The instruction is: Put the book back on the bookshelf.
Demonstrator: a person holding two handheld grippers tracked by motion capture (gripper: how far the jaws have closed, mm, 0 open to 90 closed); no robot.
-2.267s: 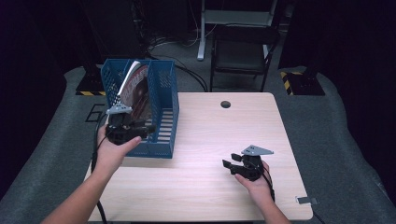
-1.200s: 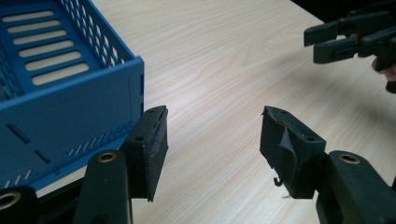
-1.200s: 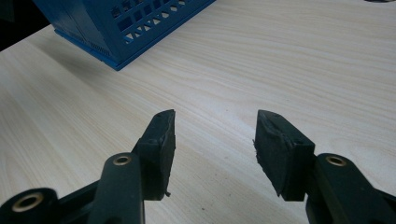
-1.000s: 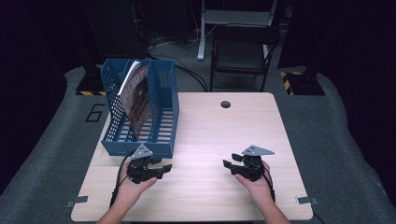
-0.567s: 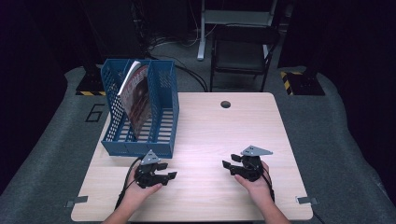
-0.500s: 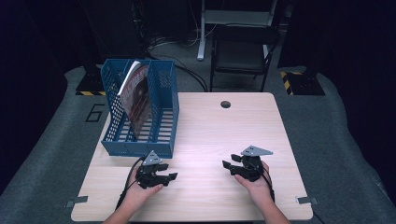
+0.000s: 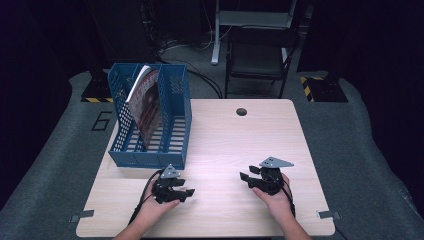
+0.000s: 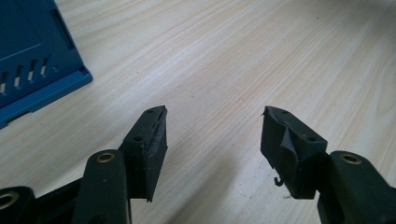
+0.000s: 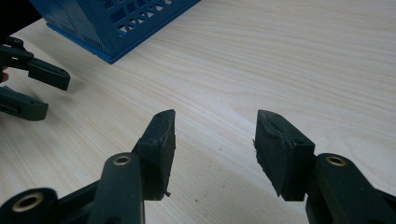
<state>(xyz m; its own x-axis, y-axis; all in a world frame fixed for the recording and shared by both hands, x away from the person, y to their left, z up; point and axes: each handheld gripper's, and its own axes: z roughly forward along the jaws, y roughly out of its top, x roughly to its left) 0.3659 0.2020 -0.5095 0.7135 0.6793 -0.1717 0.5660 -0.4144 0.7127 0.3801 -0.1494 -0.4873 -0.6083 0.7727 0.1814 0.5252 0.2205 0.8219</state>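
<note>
- The worktop [image 7: 235, 145] is pale wood; both hands rest on its near edge, well apart
- The blue file rack [image 7: 152, 120] stands at the worktop's far left; a magazine [image 7: 147, 102] leans tilted in one of its slots
- The left gripper [image 7: 186, 193] lies low just in front of the rack; its jaws stand open with nothing between them
- The right gripper [image 7: 245, 177] sits near the right side, pointing toward the left one; jaws open, empty, over bare wood

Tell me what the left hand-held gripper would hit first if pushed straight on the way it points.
Probably the right hand-held gripper: the left hand-held gripper points across the bare table toward it, though height is hard to judge.
</note>
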